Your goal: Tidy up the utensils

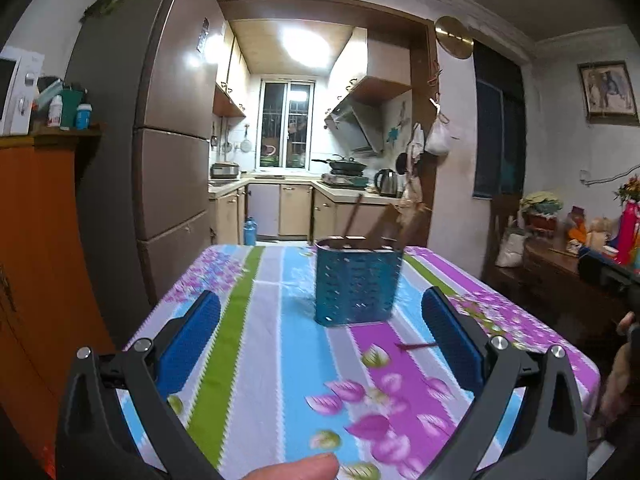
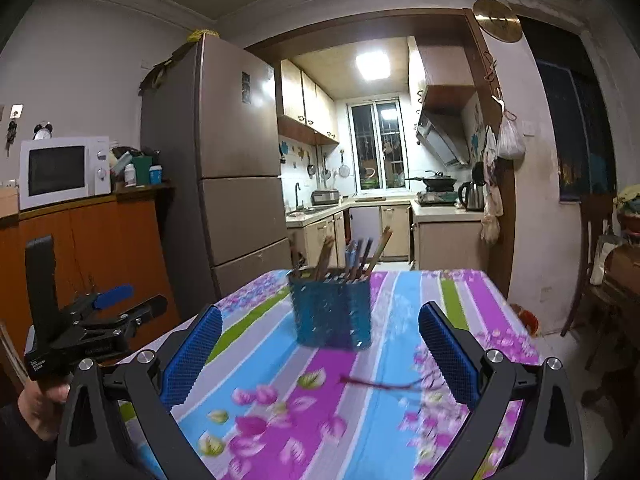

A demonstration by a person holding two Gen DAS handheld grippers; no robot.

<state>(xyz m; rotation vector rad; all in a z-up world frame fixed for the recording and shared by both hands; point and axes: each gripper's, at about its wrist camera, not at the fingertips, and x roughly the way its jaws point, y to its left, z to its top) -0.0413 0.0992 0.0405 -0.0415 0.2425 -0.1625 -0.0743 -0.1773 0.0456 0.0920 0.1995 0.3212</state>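
- Kitchen doorway behind, fridge (image 2: 240,152) to the left, microwave (image 2: 64,172) on an orange cabinet; the tabletop (image 1: 256,360) wears a striped floral cloth.
- Blue perforated utensil holder (image 1: 356,284) stands upright near the far middle of the tabletop; chopsticks (image 2: 352,256) lean out of its top, blurred.
- One loose dark red chopstick (image 2: 380,385) lies flat on the cloth, nearer the cameras than the holder and well apart from it.
- Its long axis runs roughly crosswise to both views, left to right, not pointing at the holder.
- Left gripper (image 1: 320,344): fingers spread wide, nothing between them; the loose chopstick sits ahead, close to the inside of its right finger (image 1: 452,340).
- Right gripper (image 2: 320,356): fingers spread wide, empty; the loose chopstick lies low in the gap, its far end passing by the right finger (image 2: 448,356), contact unclear through blur.
- Right view shows the left gripper off to the left side, held by a hand (image 2: 40,404).
- Judgement: right gripper looks nearer to the chopstick; since the stick lies across the gap, the wrist likely needs a roll or turn before the fingers can pinch its thin width.
- Risk: thin stick flat on cloth may slip or roll.
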